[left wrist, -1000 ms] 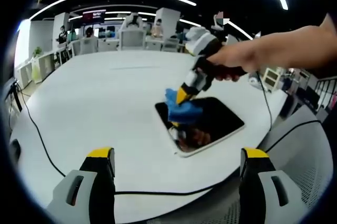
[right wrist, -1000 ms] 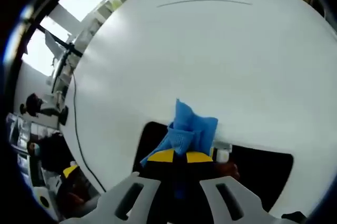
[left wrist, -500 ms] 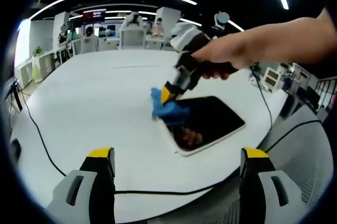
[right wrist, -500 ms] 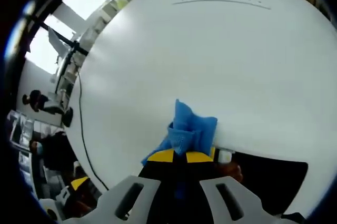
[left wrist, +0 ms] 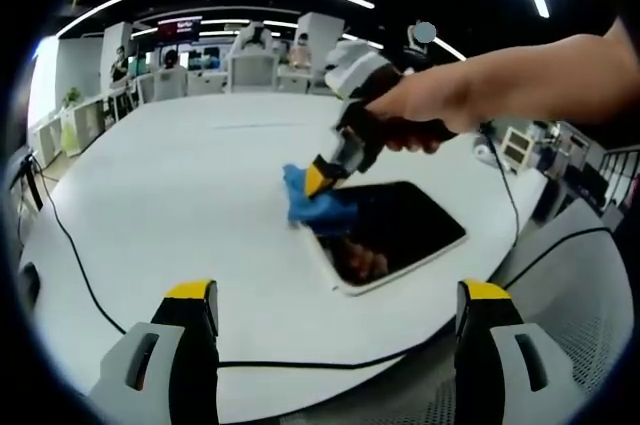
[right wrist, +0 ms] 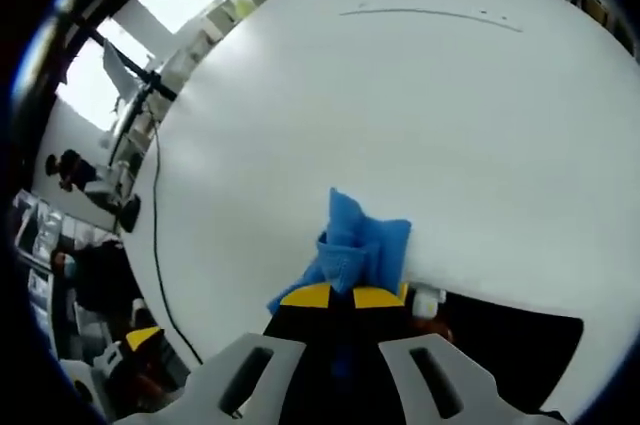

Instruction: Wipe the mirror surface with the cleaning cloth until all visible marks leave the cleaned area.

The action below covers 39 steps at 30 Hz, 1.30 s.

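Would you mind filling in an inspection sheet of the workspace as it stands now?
Surface: large white round table, mostly bare.
Job's things: dark rectangular mirror with a white frame lies flat near the table edge; bunched blue cleaning cloth sits at its far corner, overlapping the frame.
Clutter: nothing seen on the table besides the mirror, cloth and cable.
Grippers: right gripper shut on the blue cleaning cloth, pressing it down; left gripper open, held off the table, holding nothing.
Cables: thin black cable runs across the near table edge.
Surroundings: open office with desks, chairs and seated people; a grey mesh chair beside the table.
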Available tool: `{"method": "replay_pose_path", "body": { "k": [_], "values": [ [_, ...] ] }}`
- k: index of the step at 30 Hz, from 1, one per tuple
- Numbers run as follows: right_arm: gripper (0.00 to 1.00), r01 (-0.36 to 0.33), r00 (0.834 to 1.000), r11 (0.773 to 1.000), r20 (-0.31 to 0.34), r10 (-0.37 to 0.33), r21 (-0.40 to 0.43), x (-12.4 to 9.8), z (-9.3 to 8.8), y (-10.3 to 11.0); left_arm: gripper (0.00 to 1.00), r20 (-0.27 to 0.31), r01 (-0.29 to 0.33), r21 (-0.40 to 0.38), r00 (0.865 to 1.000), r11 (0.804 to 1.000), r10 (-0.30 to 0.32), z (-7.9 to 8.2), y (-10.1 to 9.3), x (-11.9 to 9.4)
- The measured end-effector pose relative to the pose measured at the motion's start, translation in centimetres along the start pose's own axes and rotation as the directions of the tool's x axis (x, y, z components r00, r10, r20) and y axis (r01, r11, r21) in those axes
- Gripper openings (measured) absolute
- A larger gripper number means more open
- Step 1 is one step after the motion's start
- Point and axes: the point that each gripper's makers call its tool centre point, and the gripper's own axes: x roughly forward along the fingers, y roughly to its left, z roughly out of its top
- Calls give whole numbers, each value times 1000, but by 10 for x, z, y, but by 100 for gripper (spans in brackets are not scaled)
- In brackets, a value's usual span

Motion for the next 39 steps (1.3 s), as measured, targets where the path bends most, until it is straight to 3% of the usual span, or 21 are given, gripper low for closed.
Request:
{"method": "replay_pose_path", "body": {
  "k": [31, 39],
  "values": [
    [0, -31, 999, 1000, -43, 30, -7, -14, -54, 28, 99, -9, -3, -5, 1000, 1000, 2, -5, 4, 1],
    [0, -42, 999, 999, -21, 42, -5, -12, -50, 23, 99, -9, -5, -6, 1000, 1000, 5, -5, 5, 2]
  ]
}}
